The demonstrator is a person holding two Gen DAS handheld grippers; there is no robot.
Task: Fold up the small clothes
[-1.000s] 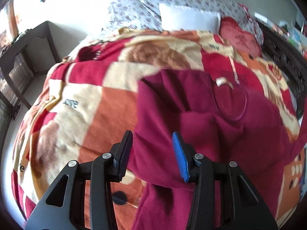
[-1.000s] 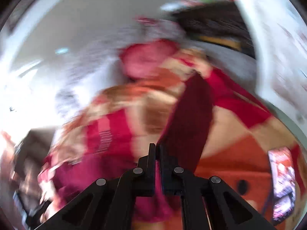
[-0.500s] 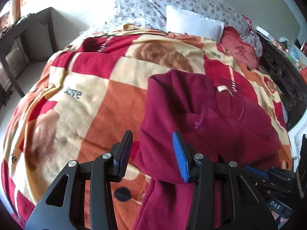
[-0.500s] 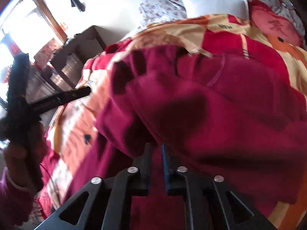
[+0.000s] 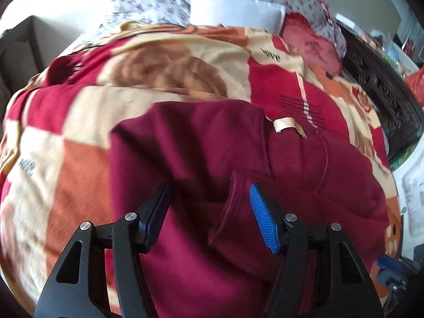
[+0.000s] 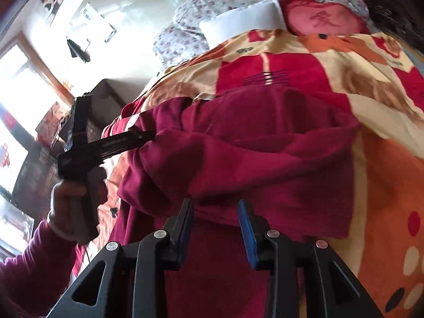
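Garment [image 5: 201, 153] half-folded on bed [image 5: 79, 122]; left gripper [image 5: 209, 212] and right gripper [image 6: 214, 228] jaws opening, gripping nothing. You smooth fold before regrasping.

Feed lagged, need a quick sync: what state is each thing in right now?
Maroon garment: partly folded on the blanket, bunched.
Left tool: jaws opening, a cloth fold loose between them.
Right tool: jaws opening, gripping nothing.
Blanket: spread over the bed.
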